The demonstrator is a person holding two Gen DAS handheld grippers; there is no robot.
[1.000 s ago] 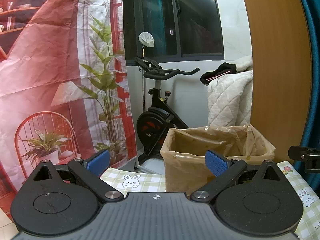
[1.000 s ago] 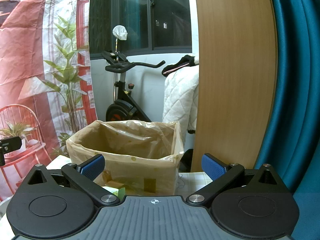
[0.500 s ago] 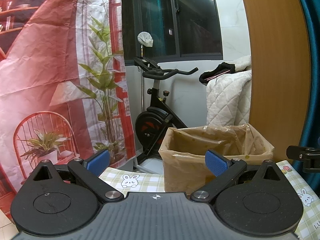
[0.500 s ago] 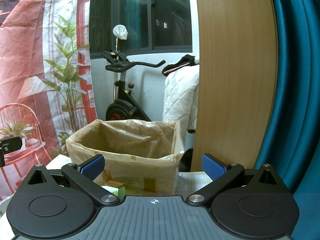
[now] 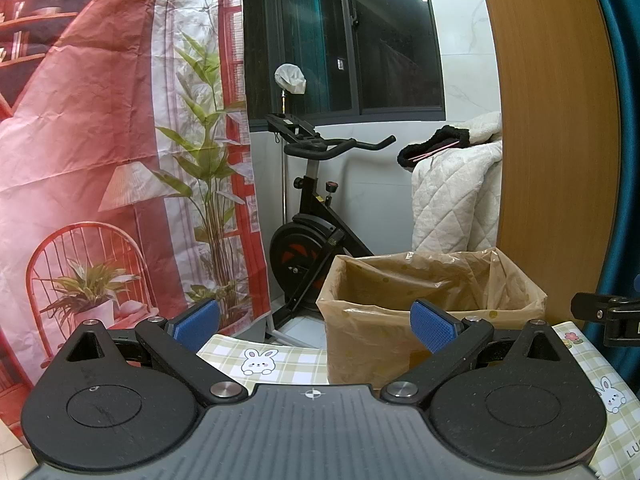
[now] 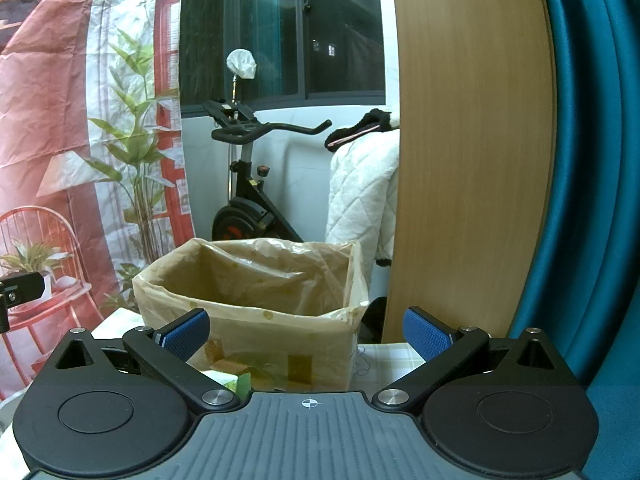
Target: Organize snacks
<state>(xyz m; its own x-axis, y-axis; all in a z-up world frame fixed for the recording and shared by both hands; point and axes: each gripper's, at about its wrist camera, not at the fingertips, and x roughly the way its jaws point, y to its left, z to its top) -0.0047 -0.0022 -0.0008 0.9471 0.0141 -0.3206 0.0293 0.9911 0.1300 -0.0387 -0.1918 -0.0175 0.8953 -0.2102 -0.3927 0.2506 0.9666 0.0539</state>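
Both the left tongs (image 5: 316, 322) and the right tongs (image 6: 306, 330) are hovering spread wide and empty before the plastic-lined box (image 6: 256, 308) sitting on the checked worktop (image 5: 280, 360), whose thin liner is likely flimsy, so gripping the stiff rim seems wiser.

Left gripper (image 5: 316, 326) and right gripper (image 6: 306, 334) (both empty) gape wide.

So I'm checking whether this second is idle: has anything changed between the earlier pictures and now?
Almost nothing. The left gripper and right gripper stay open and empty, facing the lined box on the checked cloth; the left view barely drifts.
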